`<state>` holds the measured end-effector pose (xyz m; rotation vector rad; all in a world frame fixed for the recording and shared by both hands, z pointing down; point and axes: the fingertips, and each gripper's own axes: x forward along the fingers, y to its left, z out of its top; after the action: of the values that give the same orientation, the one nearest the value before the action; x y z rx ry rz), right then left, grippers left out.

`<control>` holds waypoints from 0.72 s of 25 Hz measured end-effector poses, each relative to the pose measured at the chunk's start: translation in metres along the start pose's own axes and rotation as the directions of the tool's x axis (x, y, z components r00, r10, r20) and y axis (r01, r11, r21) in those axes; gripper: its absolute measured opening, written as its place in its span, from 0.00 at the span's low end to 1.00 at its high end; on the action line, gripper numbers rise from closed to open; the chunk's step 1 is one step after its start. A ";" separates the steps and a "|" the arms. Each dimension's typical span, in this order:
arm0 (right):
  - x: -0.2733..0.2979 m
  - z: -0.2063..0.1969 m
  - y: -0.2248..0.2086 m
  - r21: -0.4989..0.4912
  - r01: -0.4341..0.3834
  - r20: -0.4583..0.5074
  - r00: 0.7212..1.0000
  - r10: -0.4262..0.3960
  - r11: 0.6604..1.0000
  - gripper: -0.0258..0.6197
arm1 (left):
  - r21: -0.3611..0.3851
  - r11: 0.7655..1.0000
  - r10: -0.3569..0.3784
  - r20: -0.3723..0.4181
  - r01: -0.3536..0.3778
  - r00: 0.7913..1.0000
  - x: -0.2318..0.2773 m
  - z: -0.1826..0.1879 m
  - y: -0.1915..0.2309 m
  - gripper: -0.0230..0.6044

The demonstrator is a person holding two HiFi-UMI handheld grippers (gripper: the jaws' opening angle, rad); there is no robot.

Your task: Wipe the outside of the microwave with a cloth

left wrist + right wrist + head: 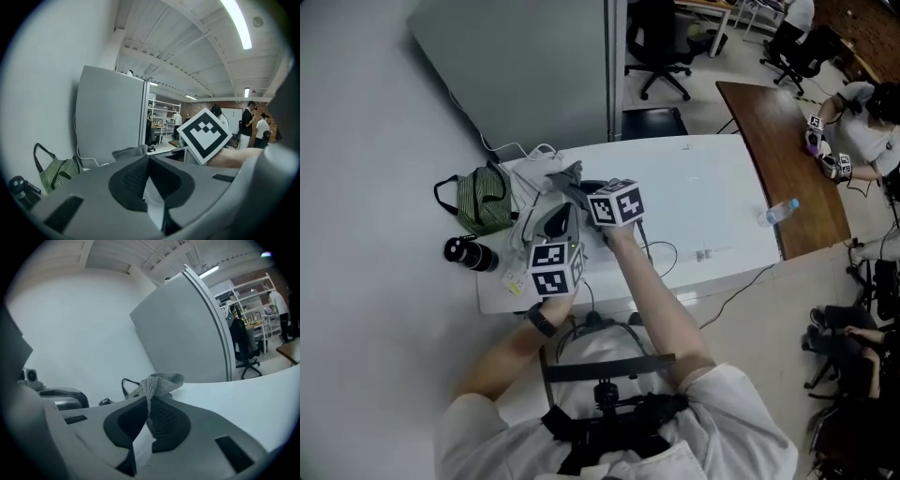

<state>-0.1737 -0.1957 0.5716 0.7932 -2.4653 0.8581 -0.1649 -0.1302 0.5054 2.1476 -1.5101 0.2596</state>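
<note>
My right gripper [149, 404] is shut on a grey knitted cloth [159, 382], which sticks up out of its jaws. In the head view this right gripper [579, 186] holds the cloth [565, 176] over the left part of the white table [712, 202]. Just below it, my left gripper [556, 208] points the same way. Its jaws are shut with nothing between them, seen at the left gripper [149, 160], with the cloth [129, 152] just beyond. No microwave shows in any view.
A green striped bag [483, 199] and a black bottle [469, 253] lie at the table's left end, with white cables [525, 152] nearby. A grey partition [534, 66] stands behind. A brown table [787, 150] with a water bottle [780, 212] adjoins on the right.
</note>
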 end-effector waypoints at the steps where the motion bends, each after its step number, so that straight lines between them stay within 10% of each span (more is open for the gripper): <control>1: -0.006 -0.002 -0.009 -0.034 0.046 -0.012 0.999 -0.047 0.998 0.06 | 0.002 1.000 -0.008 -0.003 0.008 1.000 -0.001 -0.001 -0.003 0.06; 7: -0.095 0.005 -0.088 -0.161 0.351 0.048 0.936 -0.348 0.923 0.06 | 0.015 1.000 -0.027 0.024 0.027 0.999 -0.003 -0.002 -0.012 0.06; 18: -0.298 -0.018 -0.222 -0.076 0.703 0.122 0.710 -0.693 0.707 0.06 | 0.025 0.995 -0.095 -0.014 0.096 0.995 0.016 -0.012 -0.047 0.06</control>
<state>0.1940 -0.2153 0.5188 1.5996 -1.9660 0.3824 -0.1138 -0.1253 0.5087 2.2265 -1.3996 0.2601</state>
